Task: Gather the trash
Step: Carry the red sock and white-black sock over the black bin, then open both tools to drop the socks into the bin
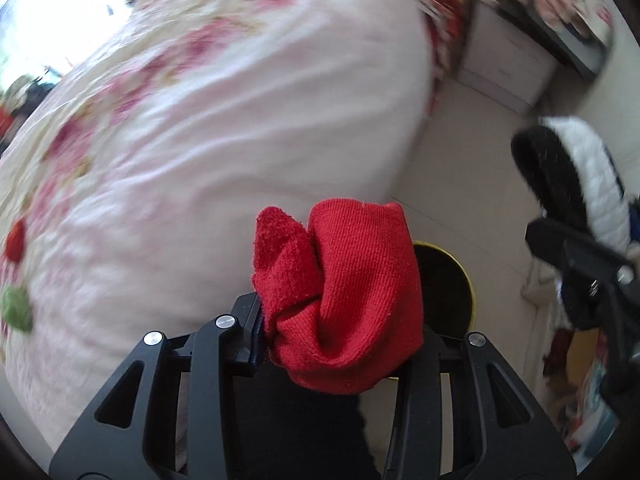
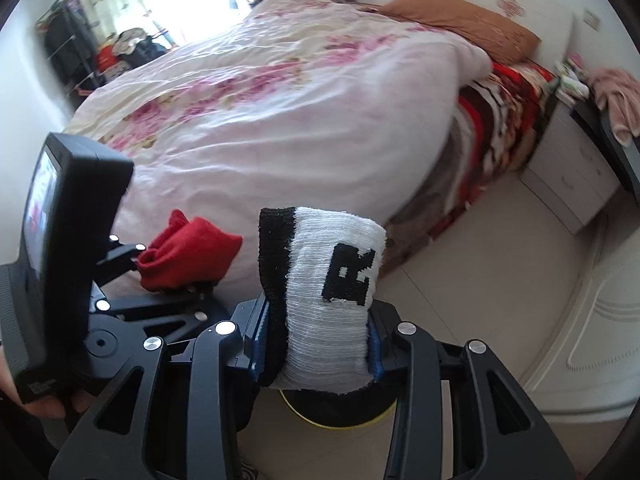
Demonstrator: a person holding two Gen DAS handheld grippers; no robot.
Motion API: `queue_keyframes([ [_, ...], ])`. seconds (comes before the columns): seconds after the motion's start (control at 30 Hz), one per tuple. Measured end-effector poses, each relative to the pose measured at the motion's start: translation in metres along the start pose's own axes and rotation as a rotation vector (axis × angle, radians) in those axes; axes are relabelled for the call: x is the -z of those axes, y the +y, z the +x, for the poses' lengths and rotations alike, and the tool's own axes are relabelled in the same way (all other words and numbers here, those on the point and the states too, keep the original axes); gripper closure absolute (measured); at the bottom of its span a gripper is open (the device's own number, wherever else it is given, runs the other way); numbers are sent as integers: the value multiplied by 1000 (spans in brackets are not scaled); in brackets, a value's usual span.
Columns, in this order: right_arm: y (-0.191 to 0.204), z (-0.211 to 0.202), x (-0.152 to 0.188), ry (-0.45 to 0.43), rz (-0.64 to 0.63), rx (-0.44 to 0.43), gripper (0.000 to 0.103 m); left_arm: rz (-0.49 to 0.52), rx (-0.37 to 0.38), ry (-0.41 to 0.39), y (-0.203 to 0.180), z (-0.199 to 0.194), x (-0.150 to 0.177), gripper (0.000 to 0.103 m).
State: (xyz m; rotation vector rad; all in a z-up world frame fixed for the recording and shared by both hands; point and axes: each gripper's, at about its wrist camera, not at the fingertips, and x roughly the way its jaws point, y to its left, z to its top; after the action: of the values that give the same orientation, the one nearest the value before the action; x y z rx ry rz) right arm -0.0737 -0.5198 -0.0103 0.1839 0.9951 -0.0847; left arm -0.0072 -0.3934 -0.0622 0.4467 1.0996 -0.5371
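Observation:
My left gripper (image 1: pixel 336 340) is shut on a red sock (image 1: pixel 352 280), held above the floor beside the bed. The red sock also shows in the right wrist view (image 2: pixel 188 252), at left. My right gripper (image 2: pixel 316 344) is shut on a white and black sock (image 2: pixel 328 292) with a black mark on it. That sock also shows at the right of the left wrist view (image 1: pixel 576 176). A round bin with a yellow rim and dark inside (image 1: pixel 452 280) stands on the floor just below both grippers; its rim shows under the right gripper (image 2: pixel 340 420).
A bed with a pink floral quilt (image 2: pixel 280 112) fills the left and middle. A red patterned blanket (image 2: pixel 500 120) hangs at its side. A white nightstand (image 2: pixel 568 176) stands at the right. A white door or cabinet (image 2: pixel 592 320) is near right. Beige tile floor (image 2: pixel 480 260) lies between.

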Motion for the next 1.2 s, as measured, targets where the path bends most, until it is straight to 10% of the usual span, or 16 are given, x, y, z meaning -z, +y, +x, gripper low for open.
queue_keyframes([
  [0.4,-49,17,30,77,108,67,68,205,32,105,-50,36,6,19],
  [0.9,-51,47,33,170,103,84,67,229,58,121,-41,42,0,19],
  [1.03,-45,67,39,242,76,119,37,205,52,133,-28,43,-2,19],
  [1.2,-41,73,44,253,57,144,32,205,38,154,-20,46,-2,19],
])
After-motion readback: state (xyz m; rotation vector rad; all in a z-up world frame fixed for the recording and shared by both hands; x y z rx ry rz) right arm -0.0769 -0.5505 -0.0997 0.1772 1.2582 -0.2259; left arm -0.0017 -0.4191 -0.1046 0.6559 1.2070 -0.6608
